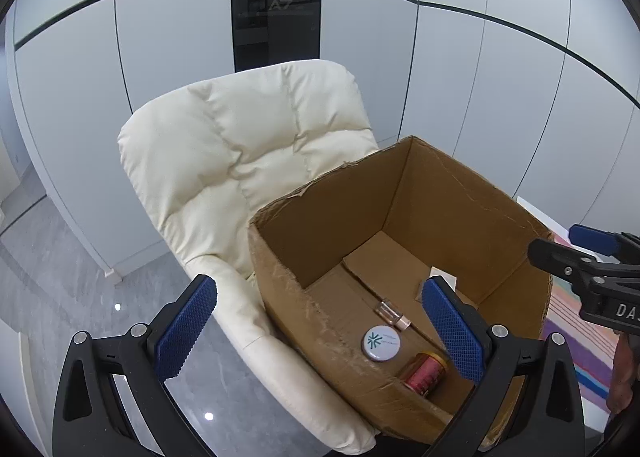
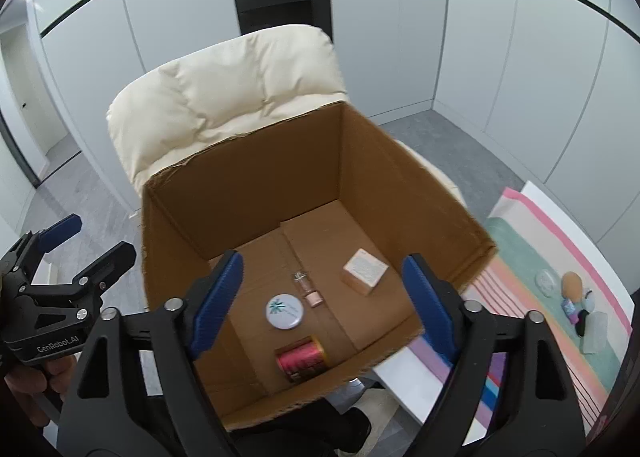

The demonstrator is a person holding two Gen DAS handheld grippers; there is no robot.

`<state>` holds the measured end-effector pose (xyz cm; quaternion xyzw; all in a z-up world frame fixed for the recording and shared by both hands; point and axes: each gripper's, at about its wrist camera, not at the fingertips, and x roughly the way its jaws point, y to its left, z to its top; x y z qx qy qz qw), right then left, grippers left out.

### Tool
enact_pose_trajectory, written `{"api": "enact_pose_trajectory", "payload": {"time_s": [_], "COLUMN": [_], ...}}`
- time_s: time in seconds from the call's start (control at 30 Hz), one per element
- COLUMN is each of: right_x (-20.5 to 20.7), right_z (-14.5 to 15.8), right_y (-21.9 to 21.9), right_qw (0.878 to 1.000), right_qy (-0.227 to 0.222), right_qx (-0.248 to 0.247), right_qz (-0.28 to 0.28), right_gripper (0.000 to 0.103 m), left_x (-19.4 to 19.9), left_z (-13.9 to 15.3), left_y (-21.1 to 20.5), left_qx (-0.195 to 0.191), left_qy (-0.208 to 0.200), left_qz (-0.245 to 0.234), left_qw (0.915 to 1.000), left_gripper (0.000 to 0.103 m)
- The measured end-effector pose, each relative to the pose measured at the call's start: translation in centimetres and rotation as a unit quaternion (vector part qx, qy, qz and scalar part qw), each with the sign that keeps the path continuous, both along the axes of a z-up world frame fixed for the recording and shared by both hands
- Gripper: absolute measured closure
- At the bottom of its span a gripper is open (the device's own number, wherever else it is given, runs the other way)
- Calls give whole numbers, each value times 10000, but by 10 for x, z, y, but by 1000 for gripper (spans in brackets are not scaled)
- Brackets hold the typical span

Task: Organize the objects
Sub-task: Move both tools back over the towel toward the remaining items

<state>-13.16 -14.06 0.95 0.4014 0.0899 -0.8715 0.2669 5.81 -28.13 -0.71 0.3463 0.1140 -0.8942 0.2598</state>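
In the cardboard box (image 2: pixel 248 201) you have the red can (image 2: pixel 301 357), white round tin (image 2: pixel 283 311), small vial (image 2: pixel 307 289) and block (image 2: pixel 365 270) (all loose); your right gripper (image 2: pixel 320 297) and left gripper (image 1: pixel 320 333) hang spread, empty; small items (image 2: pixel 576 297) at three o'clock remain.

"GenRobot.AI" on the left gripper (image 2: pixel 96 249); "A7" on dark panel (image 1: pixel 280 5).
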Motion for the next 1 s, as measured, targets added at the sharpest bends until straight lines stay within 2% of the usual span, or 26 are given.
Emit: {"api": "enact_pose_trajectory", "payload": {"time_s": [0.2,1.0], "right_x": [-4,-13], "right_z": [4,6], "right_y": [21,114], "right_qw": [9997,9956], "right_qy": [114,201], "right_qx": [-73,22], "right_qz": [-215,-916], "right_gripper": [0,0], "left_x": [-12,-75], "left_z": [-1,-1], "left_y": [11,83], "left_qx": [-42,-36], "left_qy": [-2,-21], "left_qz": [-96,-779], "left_qw": [9999,9970], "left_gripper": [0,0]}}
